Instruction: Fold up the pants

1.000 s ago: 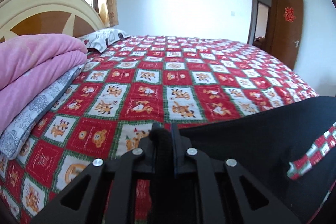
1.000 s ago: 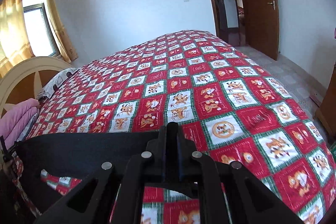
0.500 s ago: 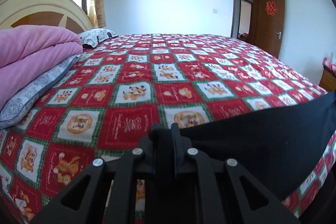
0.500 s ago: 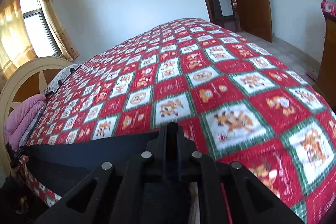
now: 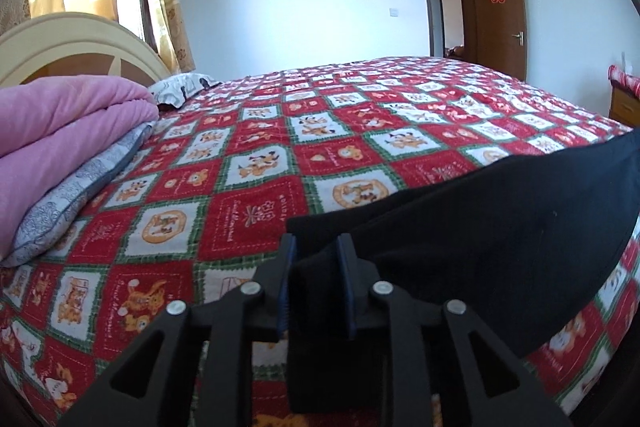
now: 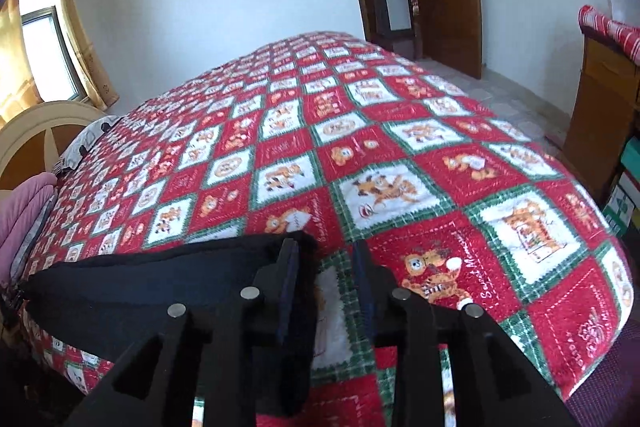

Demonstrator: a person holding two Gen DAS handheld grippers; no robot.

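We are laying the soft, limp black fabric pants [image 5: 500, 211] along the near edge of the red patchwork cartoon-print bedspread [image 5: 256, 163], left gripper [image 5: 316, 259] and right gripper [image 6: 326, 259] both parted, cloth slack between the left's fingers; regrasp judged best at corners.

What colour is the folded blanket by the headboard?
Pink; the blanket shows best in the left wrist view.

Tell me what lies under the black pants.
Under the black fabric pants lies the red patchwork cartoon bedspread, showing all around them. Anything between the two is covered.
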